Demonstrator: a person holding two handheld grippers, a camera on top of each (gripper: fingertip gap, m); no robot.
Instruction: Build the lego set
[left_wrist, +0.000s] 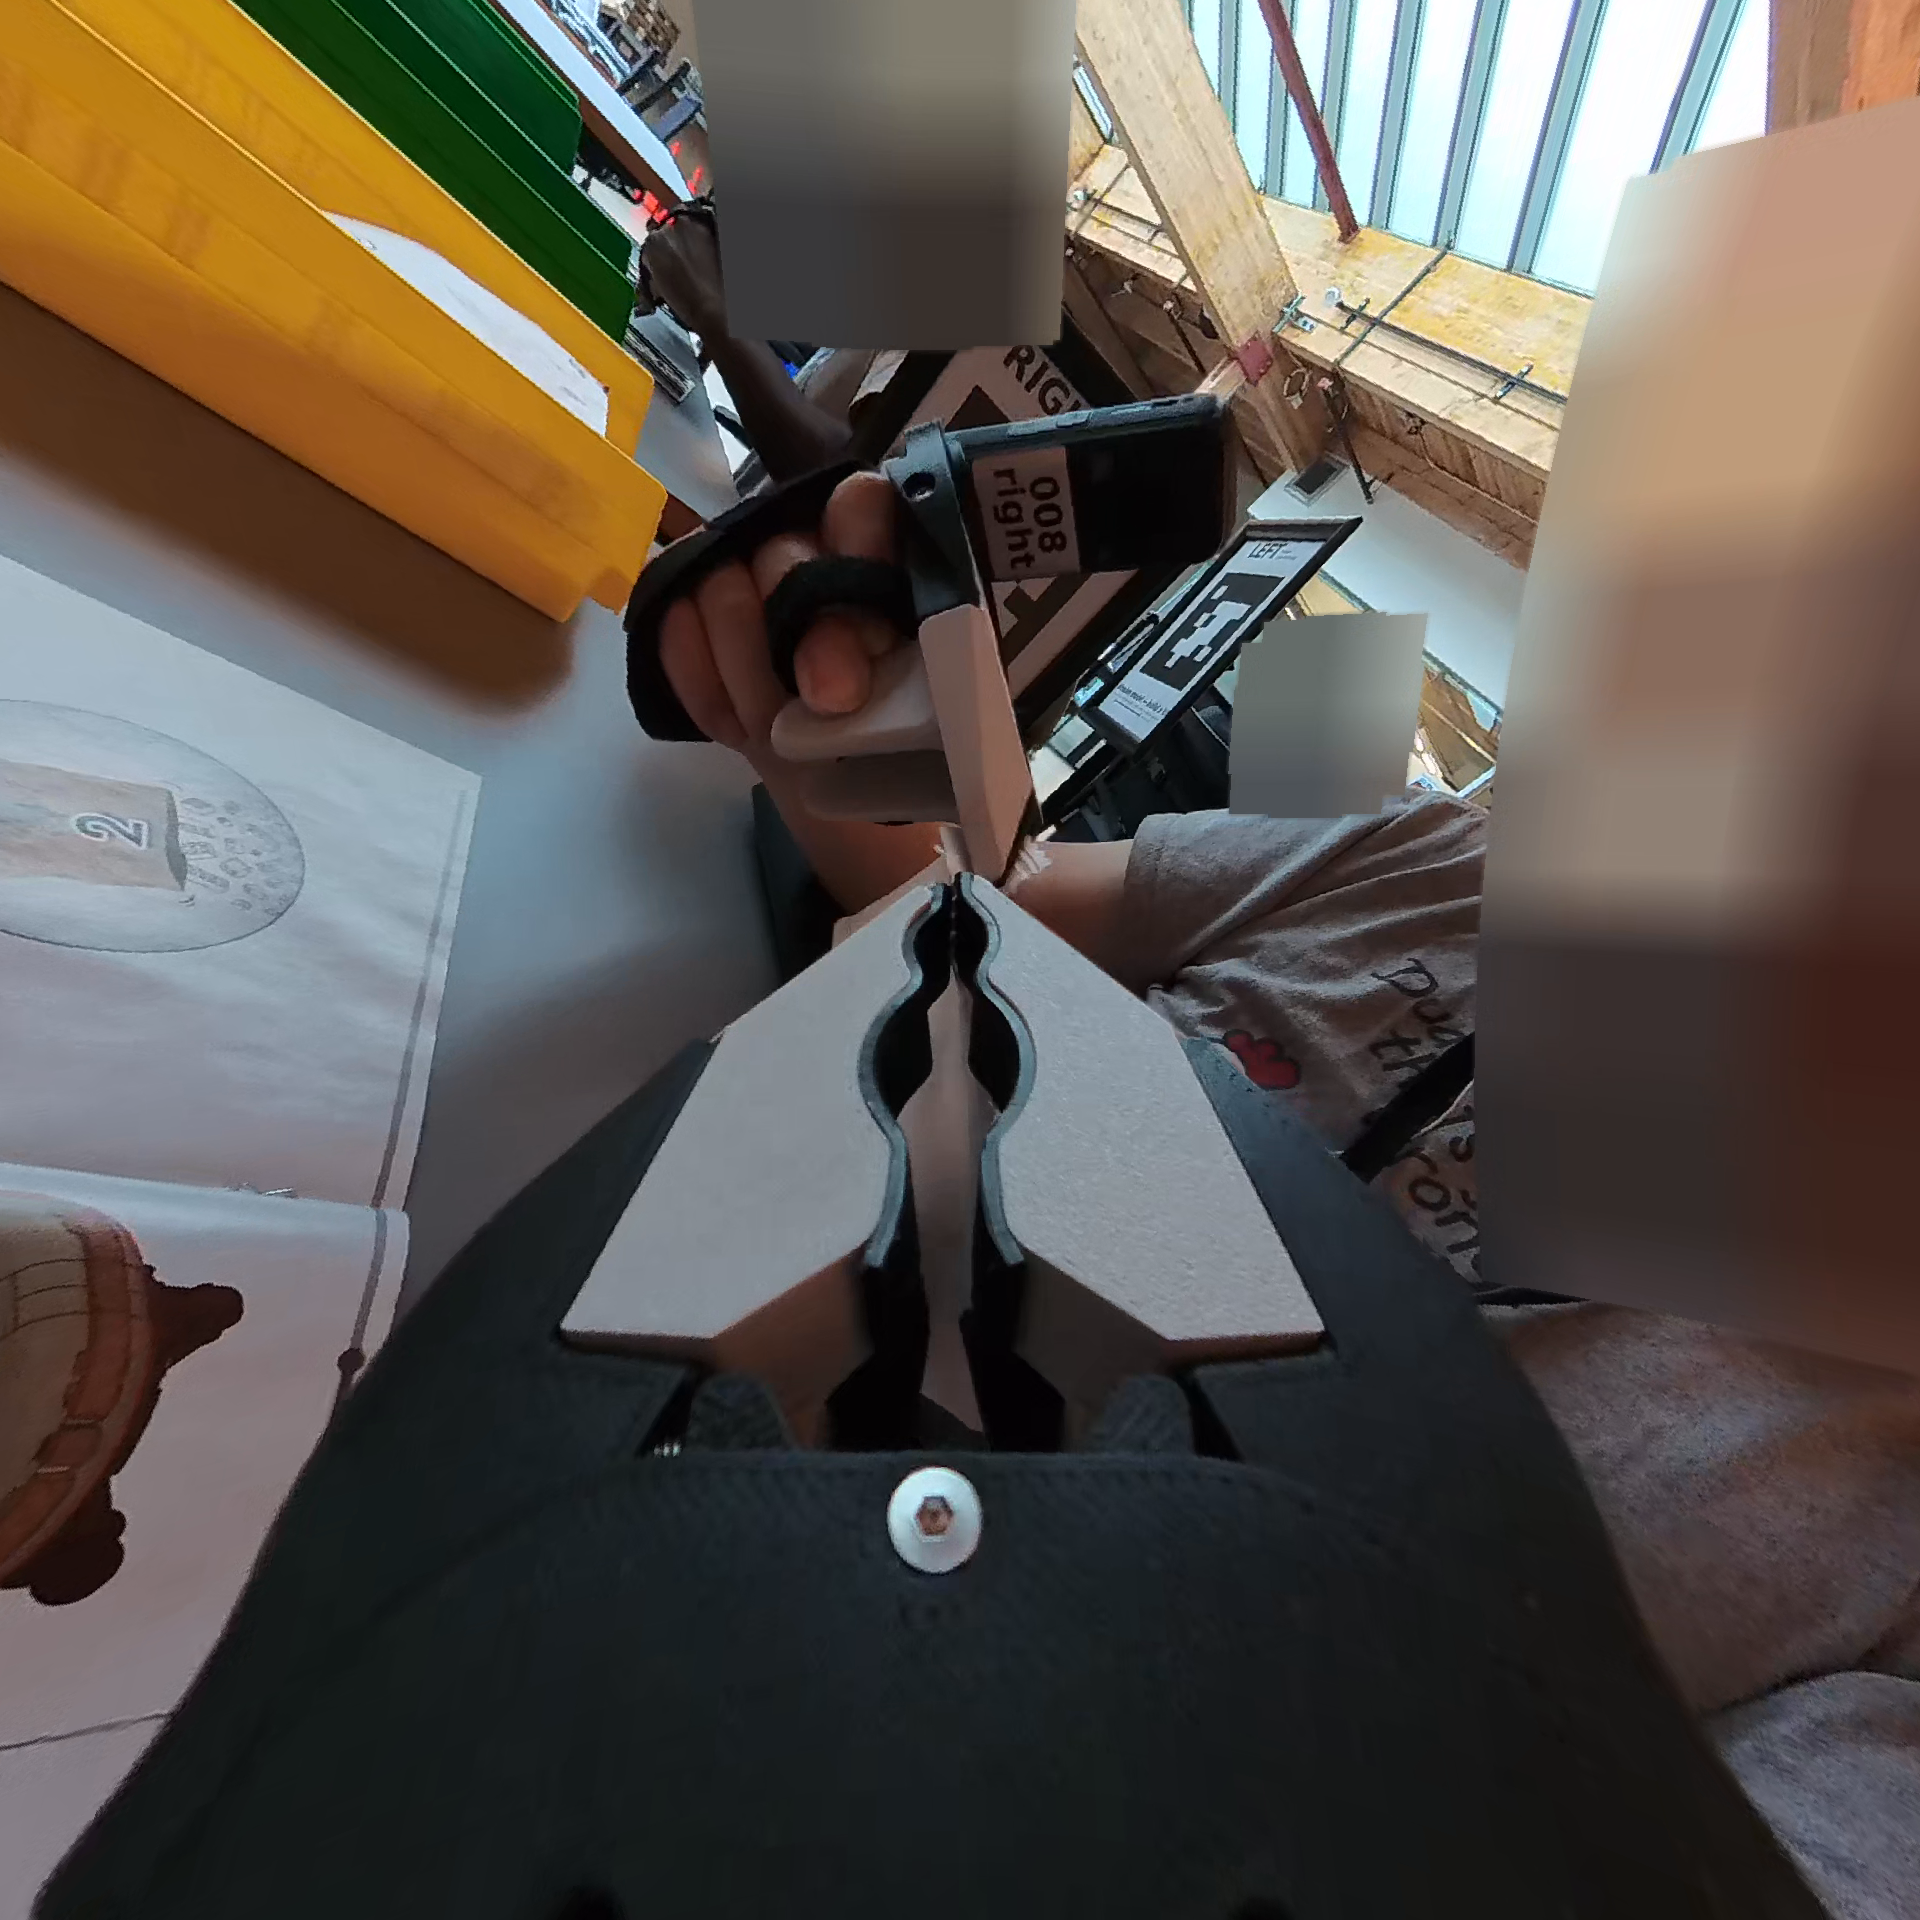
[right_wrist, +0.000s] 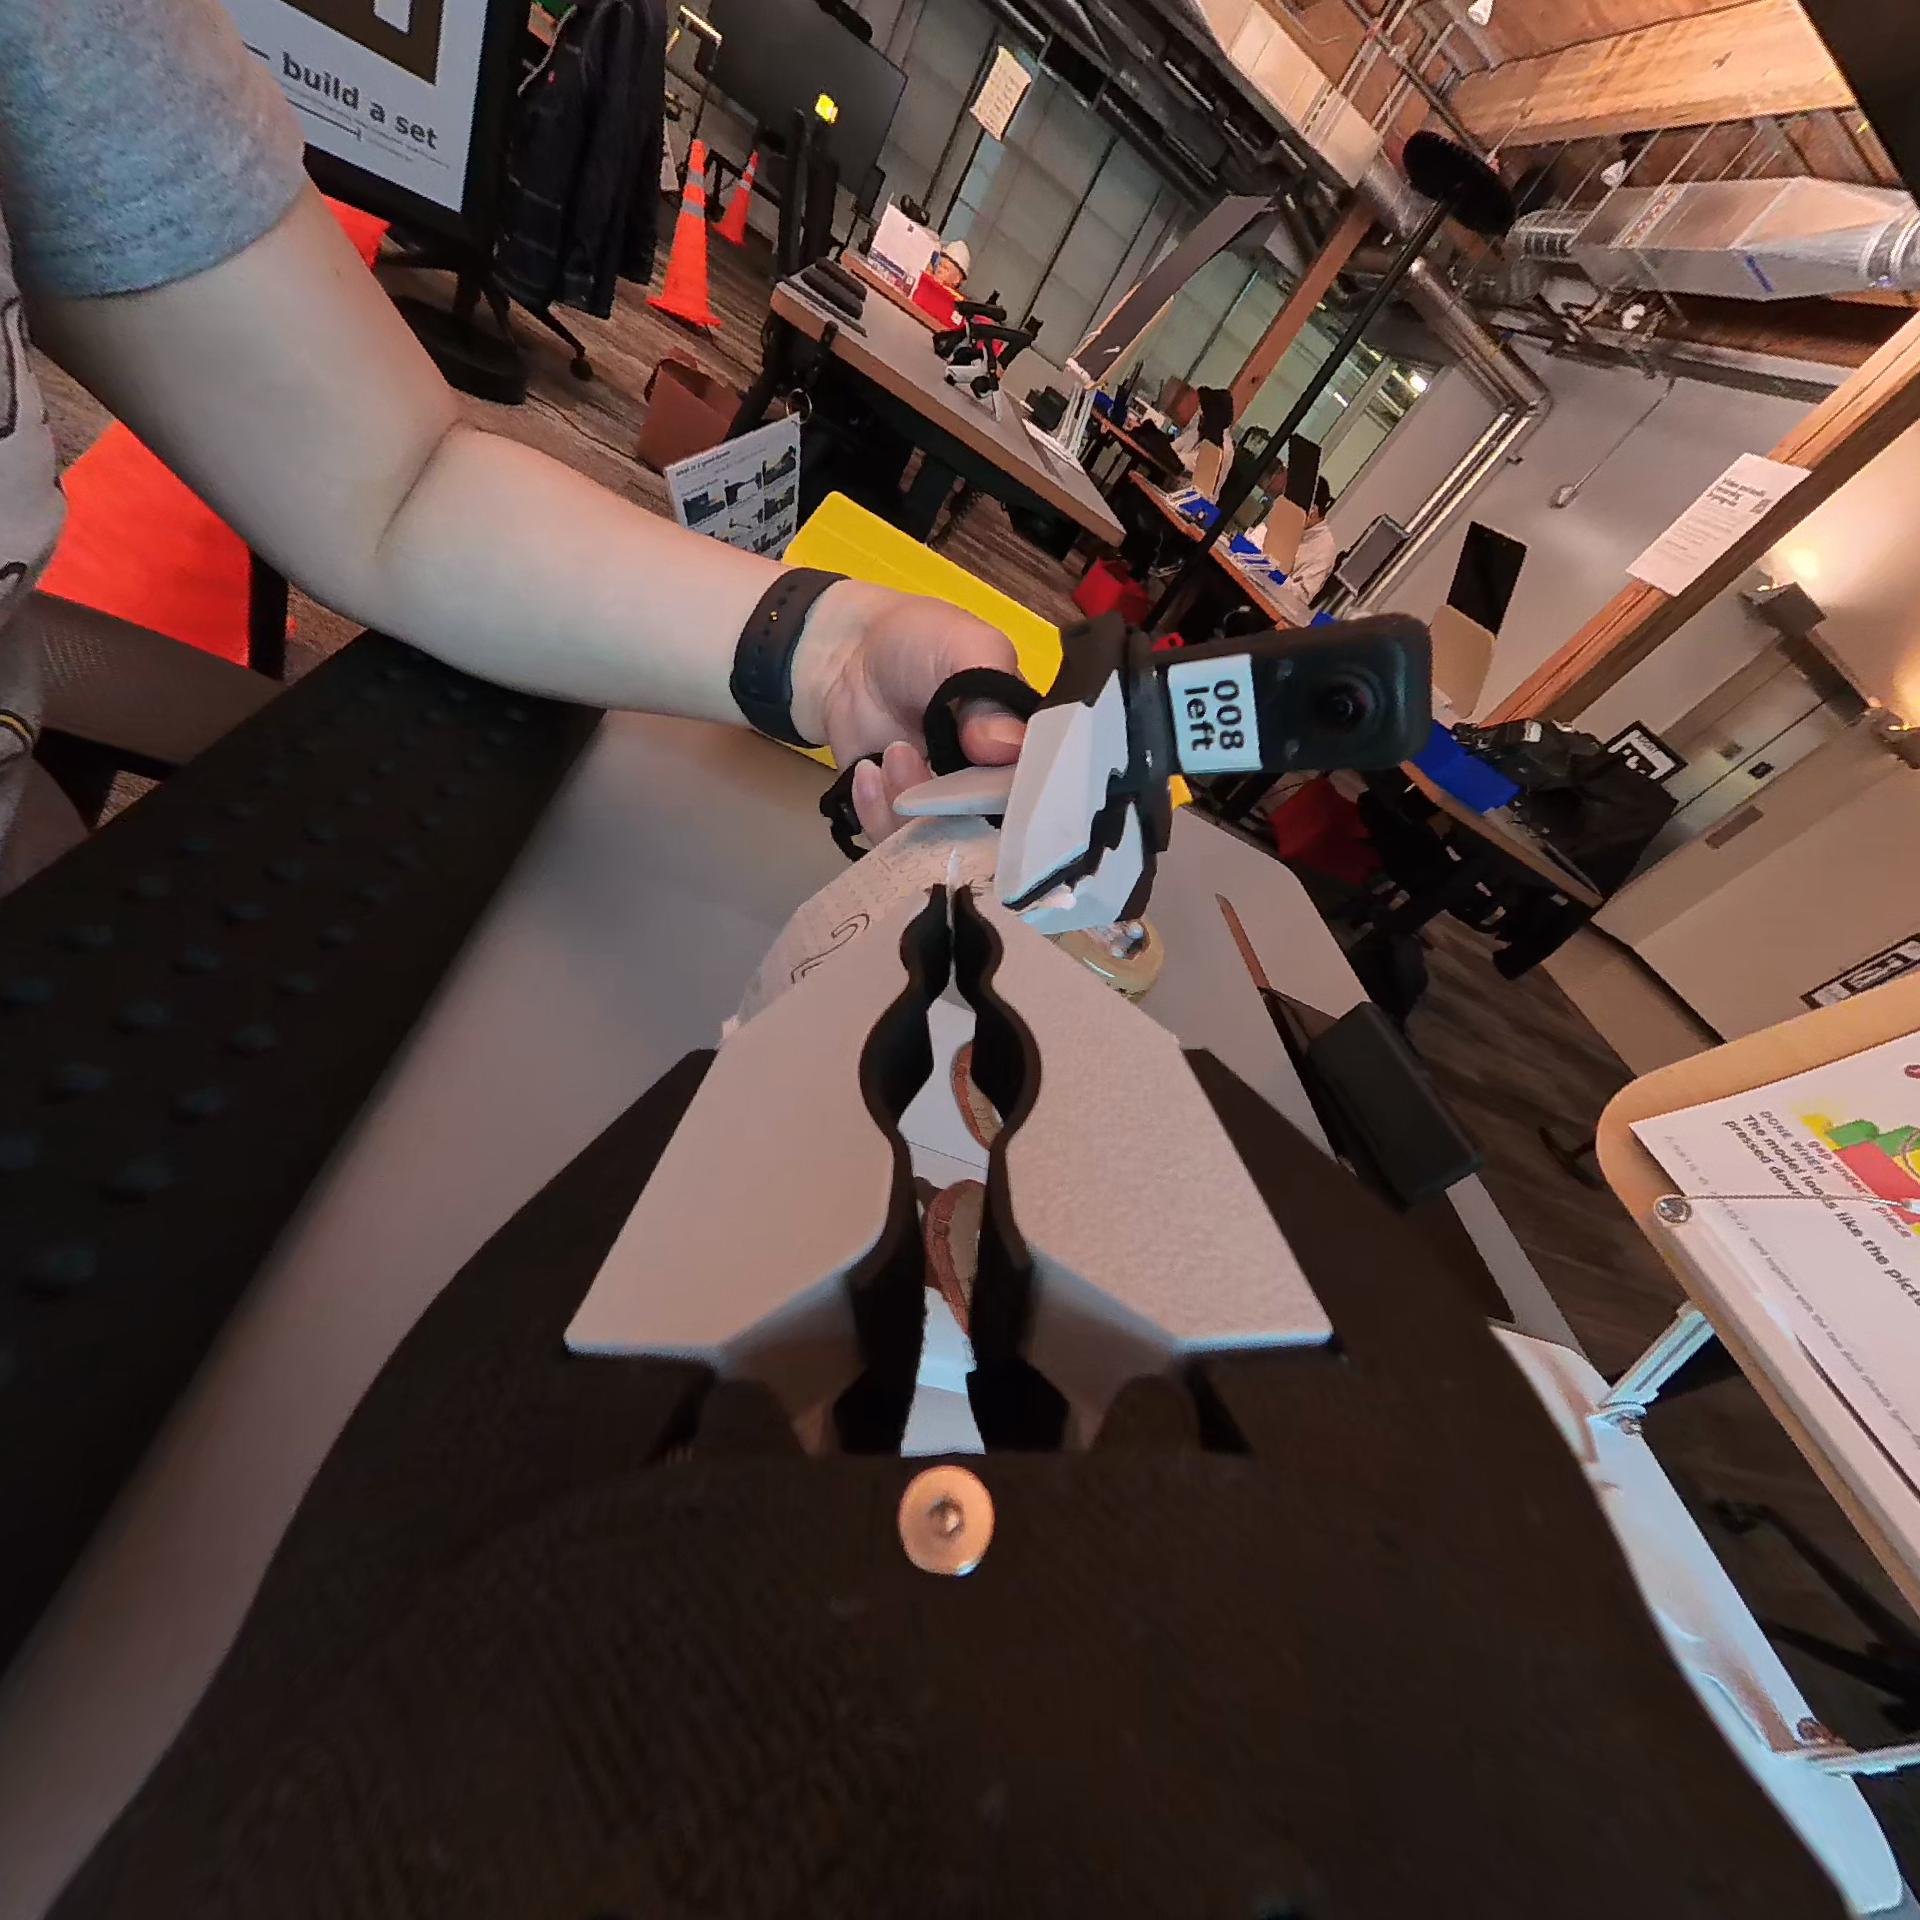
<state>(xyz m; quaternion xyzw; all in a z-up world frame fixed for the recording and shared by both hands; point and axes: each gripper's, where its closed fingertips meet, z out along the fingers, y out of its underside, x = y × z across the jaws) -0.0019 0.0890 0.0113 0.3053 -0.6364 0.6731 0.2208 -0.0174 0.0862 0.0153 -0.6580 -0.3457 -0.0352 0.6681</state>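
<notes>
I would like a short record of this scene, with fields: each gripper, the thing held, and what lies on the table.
left gripper: shut, tips pinching a white paper bag
right gripper: shut, it seems on the same bag's edge
grippers: tips close together, facing each other
on table: open instruction booklet, yellow bins

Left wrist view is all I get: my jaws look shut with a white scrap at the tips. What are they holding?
Observer: The right wrist view shows a pale paper bag with grey print. The right gripper pinches its top edge.
Operator: And mine?
Observer: The left gripper has white paper in its closed jaws too, right beside the other one.
Operator: Anything behind the bag?
Observer: A roll of tape lies on the table just past it.
</notes>
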